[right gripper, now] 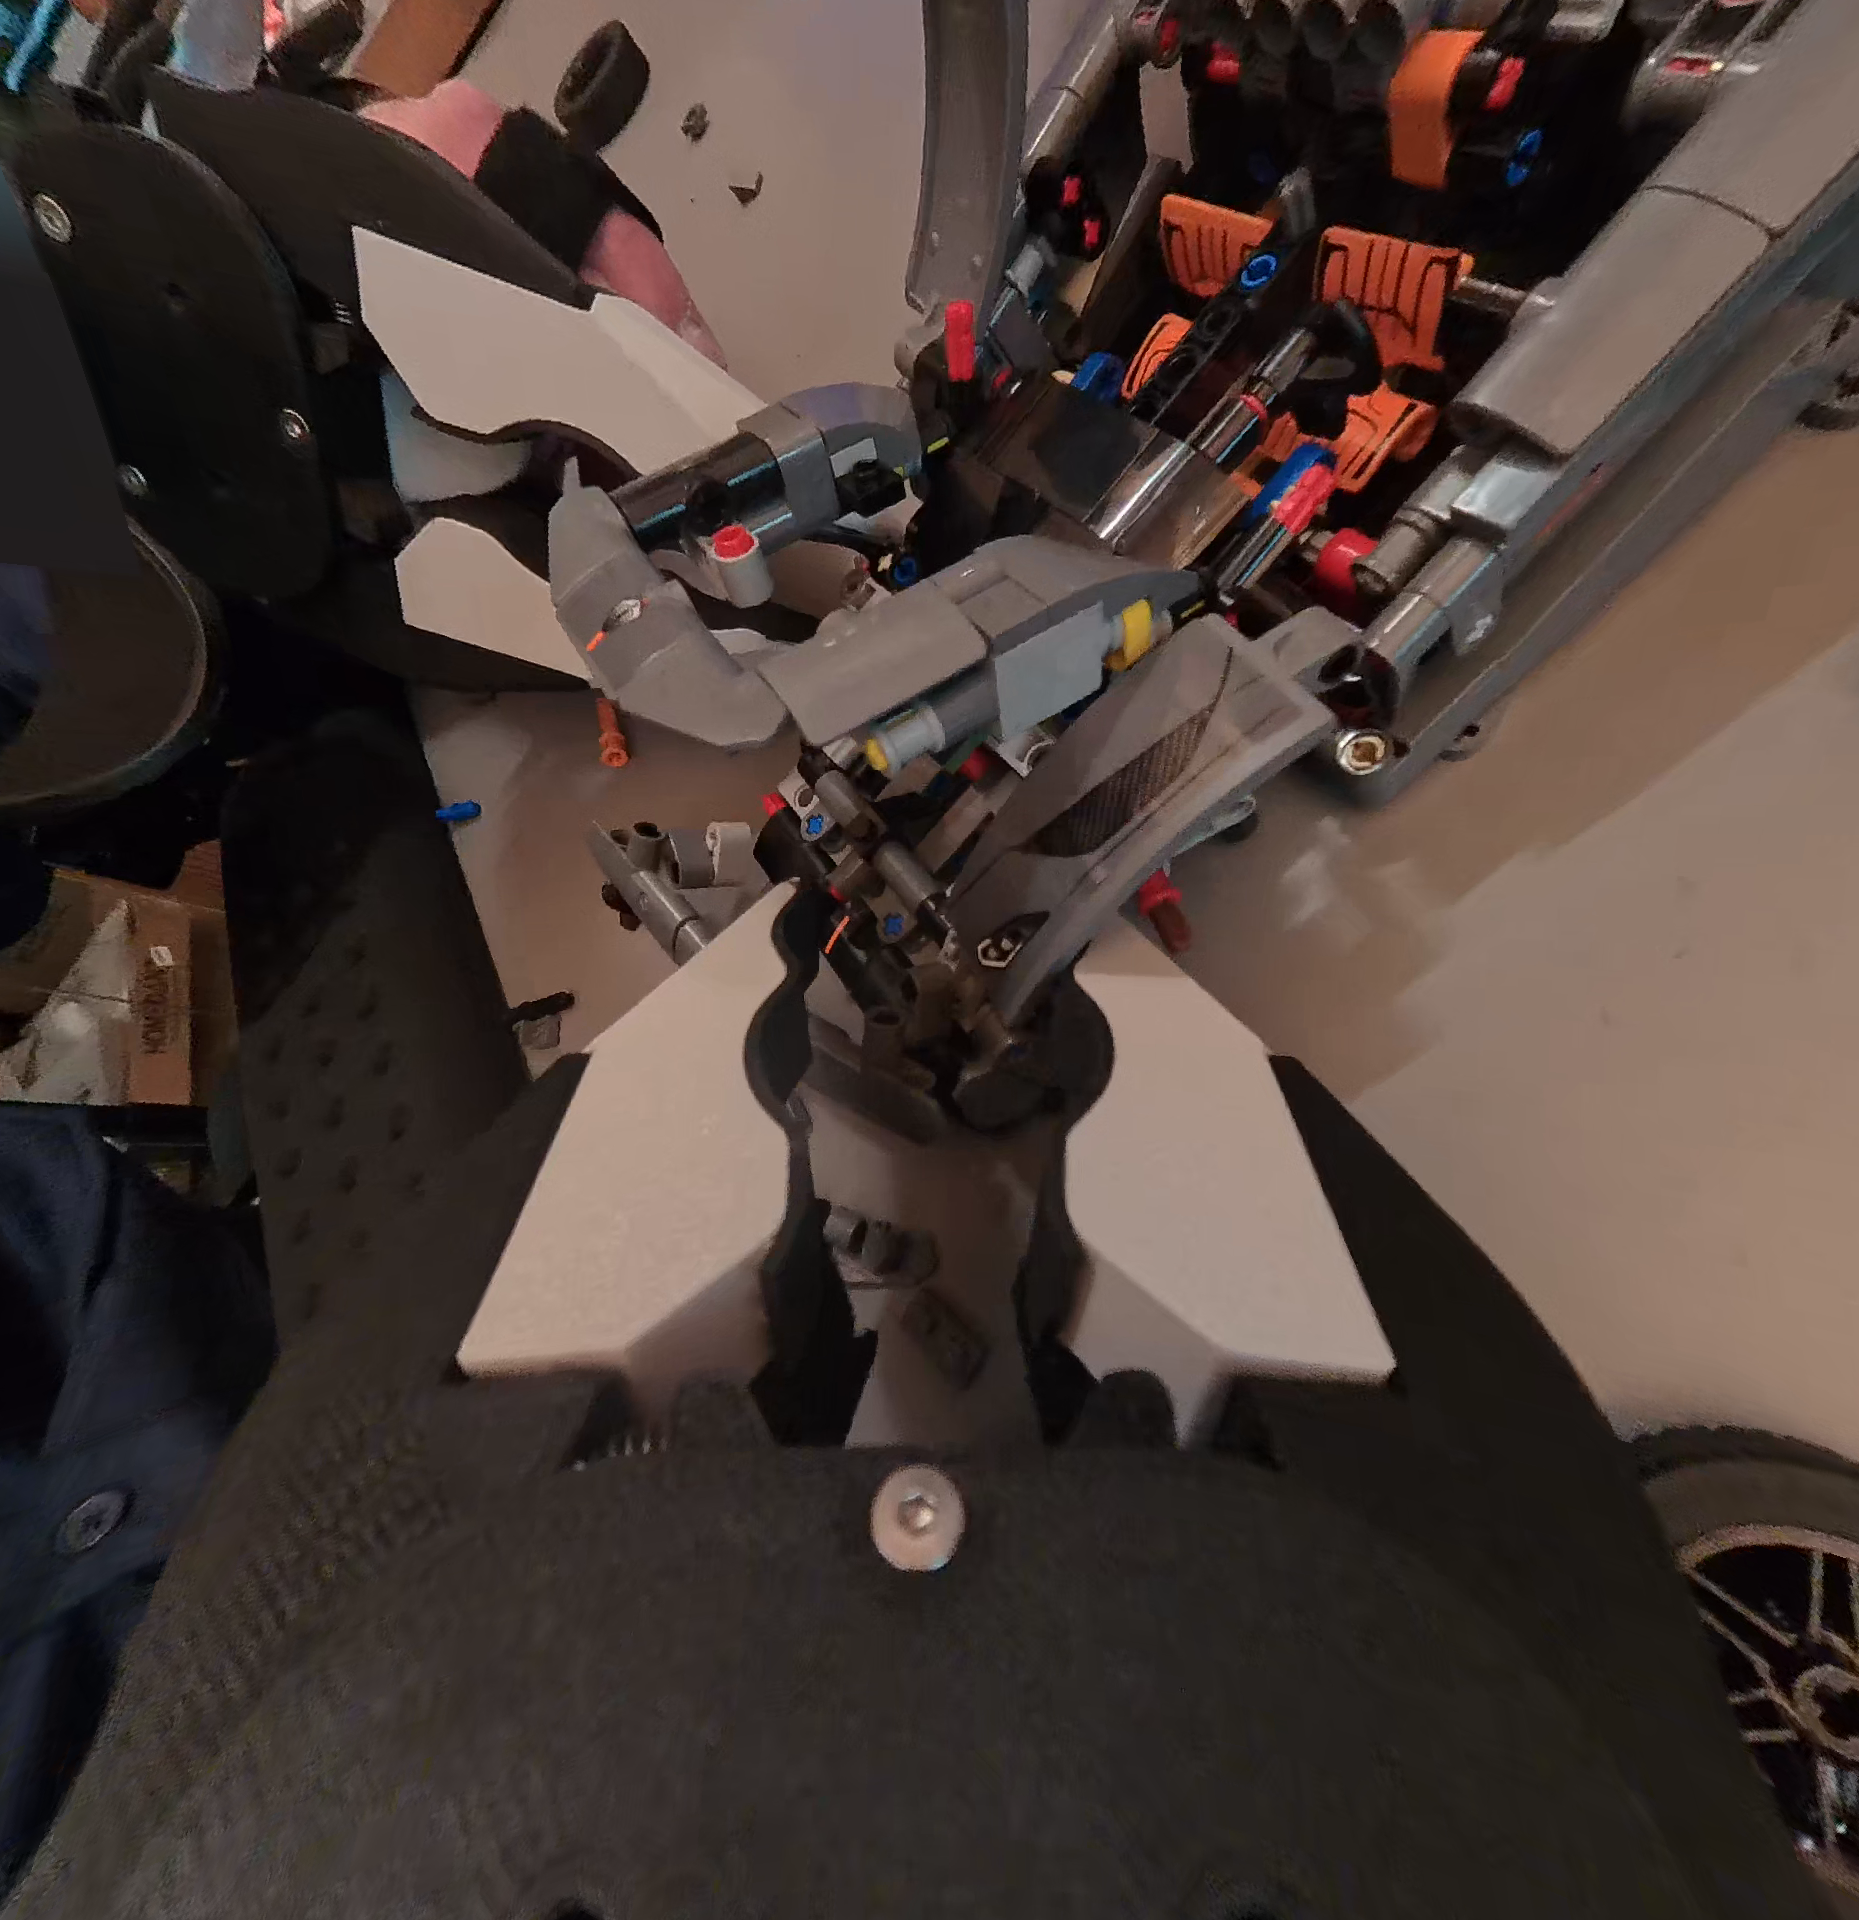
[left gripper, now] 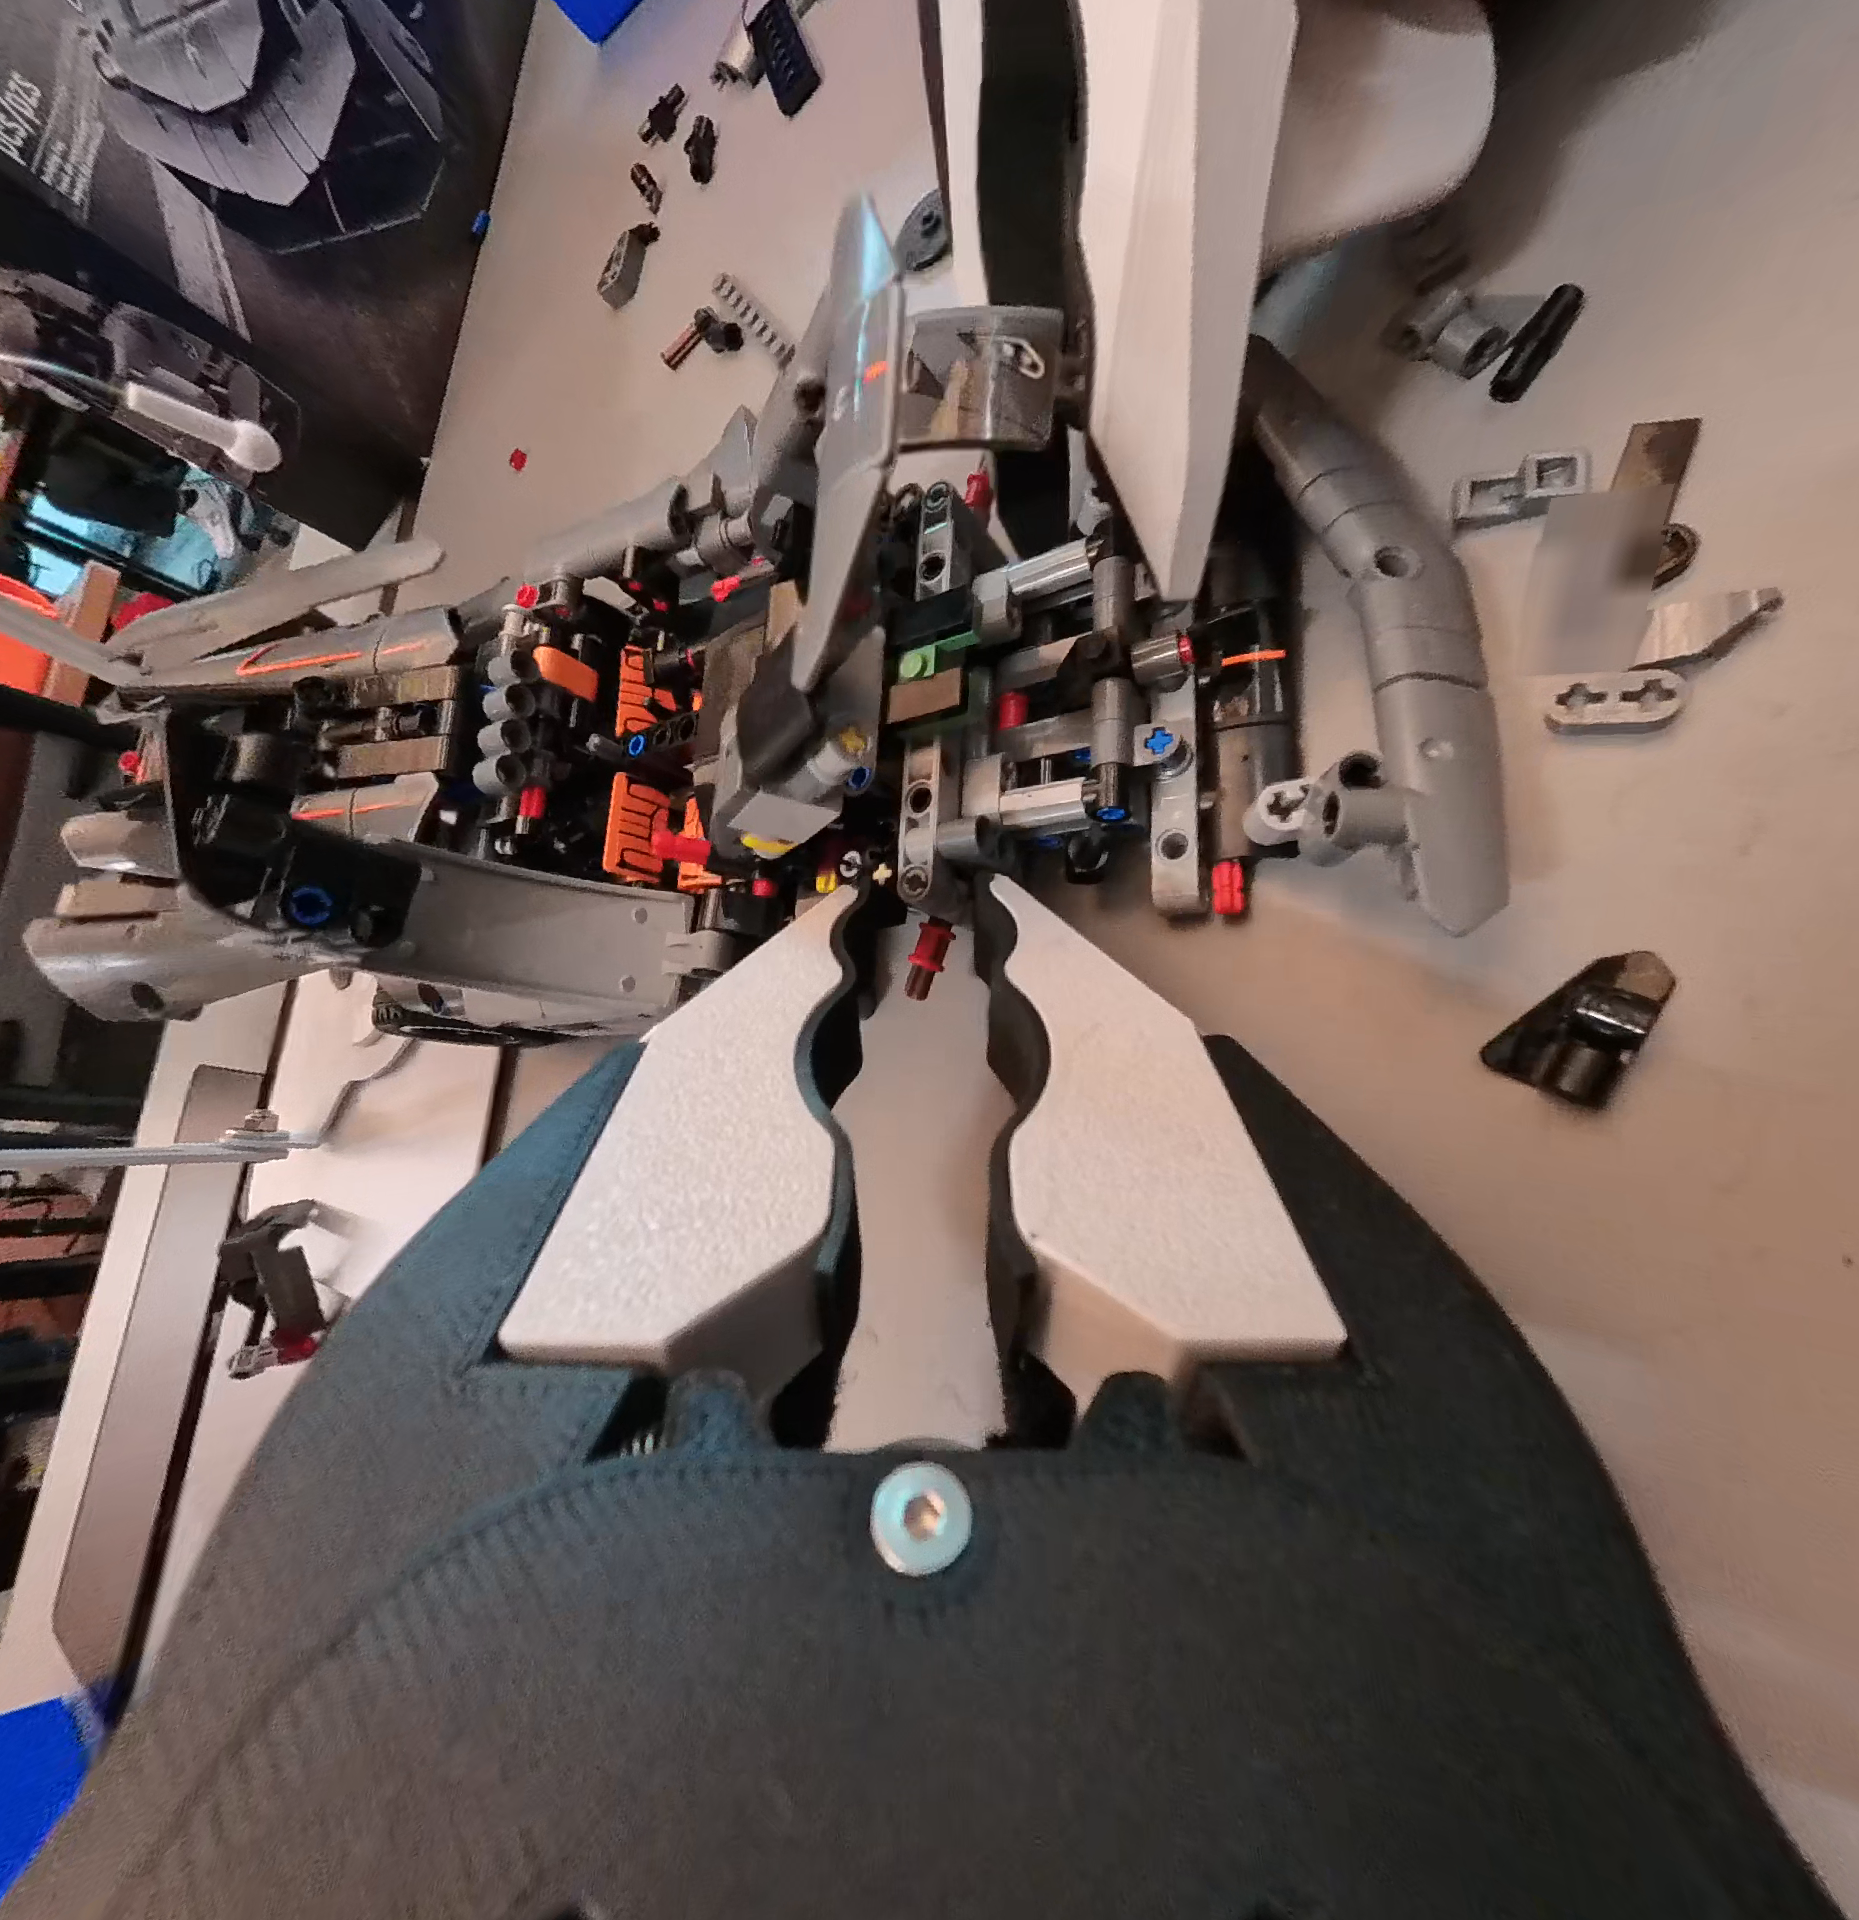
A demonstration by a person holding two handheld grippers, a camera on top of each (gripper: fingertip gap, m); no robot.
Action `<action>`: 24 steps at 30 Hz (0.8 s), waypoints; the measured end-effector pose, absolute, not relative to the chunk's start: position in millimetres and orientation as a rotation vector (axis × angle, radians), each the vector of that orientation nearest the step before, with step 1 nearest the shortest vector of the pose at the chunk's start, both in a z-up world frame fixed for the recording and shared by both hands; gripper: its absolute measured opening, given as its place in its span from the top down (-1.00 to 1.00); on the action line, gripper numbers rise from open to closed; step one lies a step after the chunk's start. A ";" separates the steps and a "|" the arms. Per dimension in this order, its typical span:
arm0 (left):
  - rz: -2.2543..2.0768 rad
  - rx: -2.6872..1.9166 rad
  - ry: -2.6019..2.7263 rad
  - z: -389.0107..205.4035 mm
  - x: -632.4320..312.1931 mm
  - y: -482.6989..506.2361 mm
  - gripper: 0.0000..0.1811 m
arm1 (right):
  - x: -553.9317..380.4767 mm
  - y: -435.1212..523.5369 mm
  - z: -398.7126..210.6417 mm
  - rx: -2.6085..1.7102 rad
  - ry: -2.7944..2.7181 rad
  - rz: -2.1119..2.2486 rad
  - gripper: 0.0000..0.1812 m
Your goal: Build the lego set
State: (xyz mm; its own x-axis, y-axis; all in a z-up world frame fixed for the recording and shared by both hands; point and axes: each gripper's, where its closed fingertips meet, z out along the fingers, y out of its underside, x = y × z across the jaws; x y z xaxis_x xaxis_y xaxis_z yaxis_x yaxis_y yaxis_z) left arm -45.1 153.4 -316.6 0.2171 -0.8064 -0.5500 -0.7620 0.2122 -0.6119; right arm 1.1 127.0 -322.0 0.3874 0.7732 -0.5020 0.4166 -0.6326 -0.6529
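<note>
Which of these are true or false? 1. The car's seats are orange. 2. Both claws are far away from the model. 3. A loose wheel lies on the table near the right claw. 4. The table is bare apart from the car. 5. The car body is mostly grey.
1. True: the seats inside the lego car are orange.
2. False: the left claw has its tips at the model's side, by a red pin, and the right claw closes around the model's front section.
3. True: a spoked wheel lies there.
4. False: loose pieces such as a curved grey panel are scattered on the table.
5. True.
</note>
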 end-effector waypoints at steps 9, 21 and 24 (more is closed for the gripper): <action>-0.022 -1.507 1.605 -320.1 -43.4 150.6 0.80 | 9.3 131.5 -322.3 -2.230 -1.020 1.097 0.54; -0.034 -1.517 1.611 -322.8 -43.8 150.2 0.82 | 9.9 132.7 -320.6 -2.227 -0.993 1.127 0.52; -0.038 -1.520 1.614 -323.7 -43.4 148.8 0.80 | 10.5 133.3 -321.0 -2.233 -0.983 1.129 0.51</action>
State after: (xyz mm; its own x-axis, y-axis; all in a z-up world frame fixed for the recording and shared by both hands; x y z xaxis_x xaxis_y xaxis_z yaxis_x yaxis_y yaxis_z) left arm -43.4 148.8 -323.7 0.1509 -0.8134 -0.5618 -0.7858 0.2462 -0.5674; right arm 10.5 133.3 -321.0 0.4113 0.7604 -0.5026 0.3927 -0.6454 -0.6551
